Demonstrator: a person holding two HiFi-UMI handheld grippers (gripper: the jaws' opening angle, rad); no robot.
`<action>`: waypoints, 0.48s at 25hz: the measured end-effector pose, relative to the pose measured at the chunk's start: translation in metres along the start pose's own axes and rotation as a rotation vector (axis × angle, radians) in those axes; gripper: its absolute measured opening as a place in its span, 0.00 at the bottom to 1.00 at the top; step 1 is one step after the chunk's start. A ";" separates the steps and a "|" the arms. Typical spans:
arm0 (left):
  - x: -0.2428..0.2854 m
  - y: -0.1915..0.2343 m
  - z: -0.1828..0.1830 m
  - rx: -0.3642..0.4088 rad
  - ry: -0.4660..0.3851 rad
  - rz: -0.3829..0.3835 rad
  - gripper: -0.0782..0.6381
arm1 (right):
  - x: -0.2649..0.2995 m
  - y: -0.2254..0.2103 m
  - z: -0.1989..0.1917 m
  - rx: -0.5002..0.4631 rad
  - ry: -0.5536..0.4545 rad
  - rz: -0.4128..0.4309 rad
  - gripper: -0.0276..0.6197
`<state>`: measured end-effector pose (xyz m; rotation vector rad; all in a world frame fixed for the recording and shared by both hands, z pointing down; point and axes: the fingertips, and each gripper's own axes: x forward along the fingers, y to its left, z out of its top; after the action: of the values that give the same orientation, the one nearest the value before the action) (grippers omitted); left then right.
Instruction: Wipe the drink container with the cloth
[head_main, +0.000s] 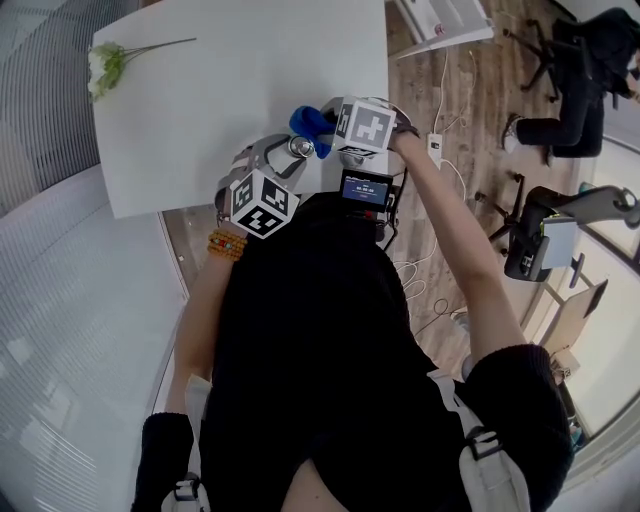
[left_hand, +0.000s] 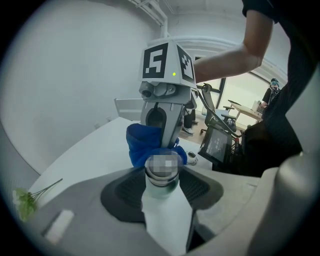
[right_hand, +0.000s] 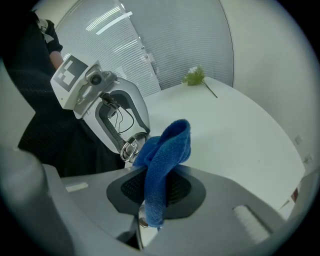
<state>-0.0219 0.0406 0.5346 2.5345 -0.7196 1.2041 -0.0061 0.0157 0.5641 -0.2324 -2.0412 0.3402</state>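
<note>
My left gripper (left_hand: 161, 187) is shut on a white drink bottle (left_hand: 162, 210) with a metal cap (left_hand: 162, 170), held above the near edge of the white table (head_main: 230, 90). The bottle's cap (head_main: 299, 147) shows in the head view between the two grippers. My right gripper (right_hand: 157, 192) is shut on a folded blue cloth (right_hand: 165, 155), whose bunched end presses against the bottle's top (right_hand: 131, 146). In the head view the blue cloth (head_main: 312, 126) sits just left of the right gripper's marker cube (head_main: 362, 126). The left gripper's cube (head_main: 262, 203) is below it.
A small white flower sprig (head_main: 108, 65) lies at the table's far left corner. Right of the table are wooden floor, cables (head_main: 440, 150) and office chairs (head_main: 530, 235). A seated person (head_main: 590, 90) is at the upper right. Grey carpet lies to the left.
</note>
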 end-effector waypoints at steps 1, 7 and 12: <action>0.000 0.001 0.000 0.000 0.001 -0.002 0.42 | 0.000 -0.001 0.001 -0.001 0.002 0.001 0.15; 0.000 0.000 0.000 0.001 0.004 -0.005 0.42 | 0.002 -0.002 0.001 -0.025 0.034 -0.022 0.15; 0.000 0.001 0.000 0.001 0.006 -0.007 0.42 | 0.006 -0.008 0.000 -0.012 0.040 -0.043 0.15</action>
<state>-0.0224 0.0395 0.5342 2.5305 -0.7086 1.2097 -0.0089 0.0098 0.5715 -0.2013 -2.0065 0.2949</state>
